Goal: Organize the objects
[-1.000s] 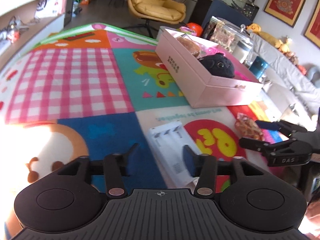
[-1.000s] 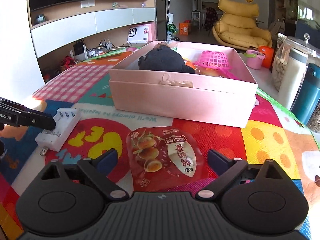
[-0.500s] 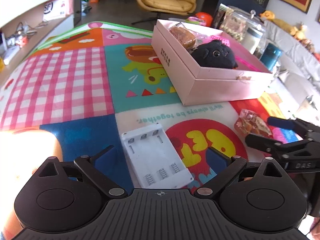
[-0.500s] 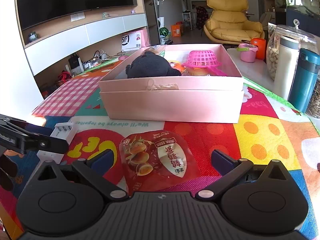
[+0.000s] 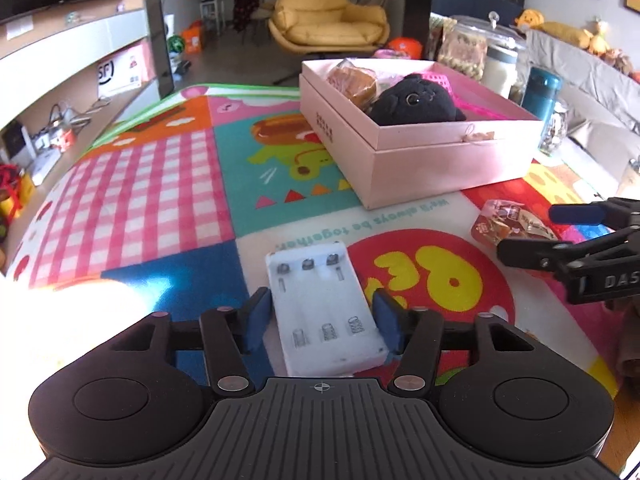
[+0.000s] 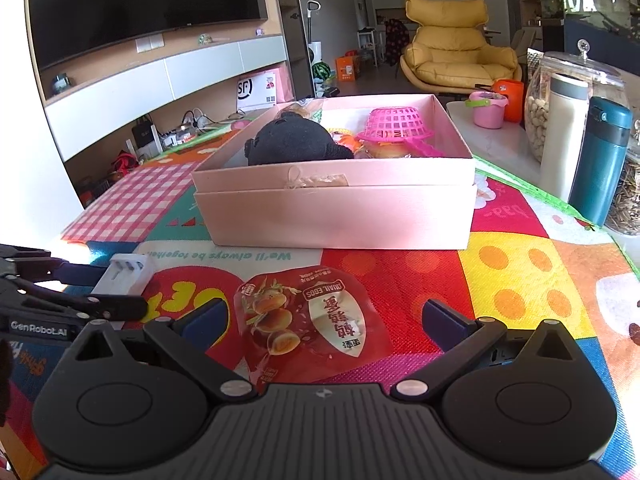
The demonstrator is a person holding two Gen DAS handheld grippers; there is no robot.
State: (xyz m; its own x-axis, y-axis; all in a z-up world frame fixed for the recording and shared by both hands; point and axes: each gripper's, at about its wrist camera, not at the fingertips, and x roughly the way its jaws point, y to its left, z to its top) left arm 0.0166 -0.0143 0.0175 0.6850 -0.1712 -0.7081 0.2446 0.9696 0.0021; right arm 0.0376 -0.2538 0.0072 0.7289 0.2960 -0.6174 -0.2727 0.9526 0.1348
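Observation:
A white battery charger (image 5: 325, 309) lies flat on the colourful play mat (image 5: 160, 184). My left gripper (image 5: 322, 320) is open with its blue pads on either side of the charger, the right pad close to its edge. A red quail-egg snack pouch (image 6: 310, 326) lies on the mat between the wide-open fingers of my right gripper (image 6: 322, 322). The pink box (image 6: 340, 204) behind holds a black plush toy (image 6: 294, 146) and a pink basket (image 6: 394, 126). The charger also shows in the right wrist view (image 6: 126, 276), and the pouch in the left wrist view (image 5: 510, 222).
A teal flask (image 6: 600, 160), a white bottle (image 6: 564, 136) and glass jars (image 6: 538, 120) stand to the right of the box. A yellow armchair (image 6: 452, 56) is far behind. The mat's edge runs along the right side.
My left gripper has moved forward and narrowed around the charger, which now sits between its pads. My right gripper has come closer over the pouch and stays wide open.

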